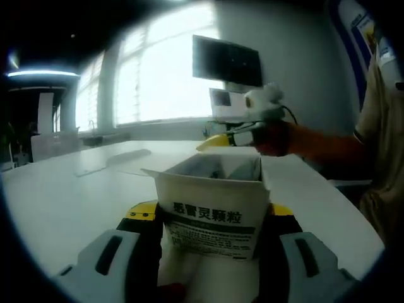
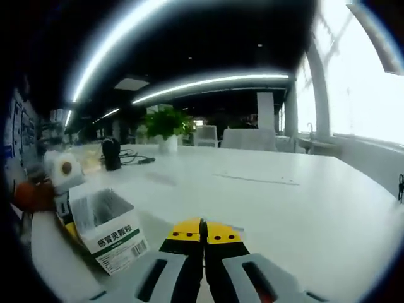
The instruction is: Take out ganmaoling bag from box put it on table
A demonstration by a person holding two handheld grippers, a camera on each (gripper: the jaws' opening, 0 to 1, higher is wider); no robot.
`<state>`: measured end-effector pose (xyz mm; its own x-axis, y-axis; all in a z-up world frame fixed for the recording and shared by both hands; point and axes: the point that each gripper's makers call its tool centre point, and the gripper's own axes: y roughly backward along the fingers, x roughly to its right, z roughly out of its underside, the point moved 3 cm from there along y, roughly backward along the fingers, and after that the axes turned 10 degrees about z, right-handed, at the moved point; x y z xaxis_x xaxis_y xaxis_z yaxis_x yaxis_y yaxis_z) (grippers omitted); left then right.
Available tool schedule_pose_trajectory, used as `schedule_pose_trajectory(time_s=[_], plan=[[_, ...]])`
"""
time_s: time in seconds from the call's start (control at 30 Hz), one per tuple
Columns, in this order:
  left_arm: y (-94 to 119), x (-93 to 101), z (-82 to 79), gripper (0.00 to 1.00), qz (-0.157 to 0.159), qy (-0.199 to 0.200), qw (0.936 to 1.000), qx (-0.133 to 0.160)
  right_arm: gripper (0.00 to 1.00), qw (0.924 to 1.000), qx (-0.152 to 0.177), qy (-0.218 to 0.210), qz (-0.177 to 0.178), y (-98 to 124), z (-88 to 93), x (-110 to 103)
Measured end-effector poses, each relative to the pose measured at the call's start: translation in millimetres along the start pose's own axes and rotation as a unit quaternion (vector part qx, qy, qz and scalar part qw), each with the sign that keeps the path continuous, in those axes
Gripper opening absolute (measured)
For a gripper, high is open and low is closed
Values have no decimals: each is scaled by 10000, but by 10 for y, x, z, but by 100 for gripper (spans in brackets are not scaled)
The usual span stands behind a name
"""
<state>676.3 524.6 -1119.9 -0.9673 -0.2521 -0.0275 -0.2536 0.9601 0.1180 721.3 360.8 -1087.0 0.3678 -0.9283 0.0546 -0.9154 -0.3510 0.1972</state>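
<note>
White cardboard box [image 1: 211, 208] sits open-topped on the pale desk [image 1: 69, 202], pinched between the left tool's [image 1: 211, 218] jaws with silvery bags [image 1: 218, 169] still inside, while the right tool [image 2: 203, 235] hangs nearby, its yellow tips pressed together on nothing.

Left gripper [image 1: 211, 252] with broad pale-grey plastic jaws, dark slots and yellow-capped black tips, right gripper [image 2: 203, 235] with matching grey jaws and yellow tips with black edging, person's short khaki sleeve [image 1: 377, 101]
</note>
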Motion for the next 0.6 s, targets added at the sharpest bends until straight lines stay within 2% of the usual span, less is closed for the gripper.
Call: schedule_pose_trajectory(time_s=[0.07,0.2,0.37,0.6], plan=[[0,1,0,51,1,0,10000,1,0,9999,7,138,-35,63,8,-20],[1,1,-1,51,3,-5,10000,3,0,9998,-4,120,-139,171,42,-47],[1,1,-1,51,4,-4,10000,3,0,9990,156,368,-212,303,51,-81],[0,2,0,51,5,0,10000,3,0,9968,411,409,-557,518,64,-168]])
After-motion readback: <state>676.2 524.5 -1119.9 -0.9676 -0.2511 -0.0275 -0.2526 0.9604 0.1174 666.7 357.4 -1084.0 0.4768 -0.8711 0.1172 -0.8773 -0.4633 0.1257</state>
